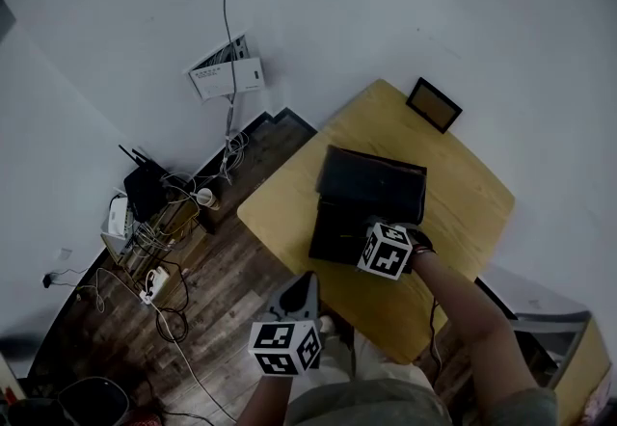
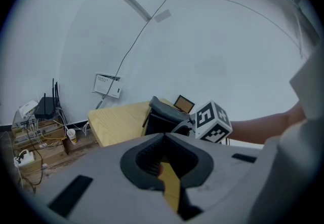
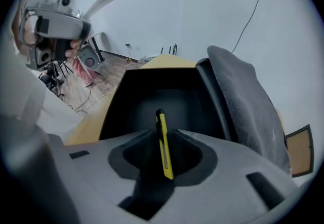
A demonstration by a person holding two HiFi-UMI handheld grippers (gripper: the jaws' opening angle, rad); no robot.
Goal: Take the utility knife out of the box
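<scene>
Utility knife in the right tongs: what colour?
Utility knife: yellow body, black tip; best in right gripper view.

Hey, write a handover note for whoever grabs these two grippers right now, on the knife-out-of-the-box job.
Right gripper: shut on the yellow utility knife, held over the open black box on the table.
Left gripper: jaws together, holding none of the job's things, away from the table.
Done: knife gripped.
Left: lift it clear of the box.
</scene>
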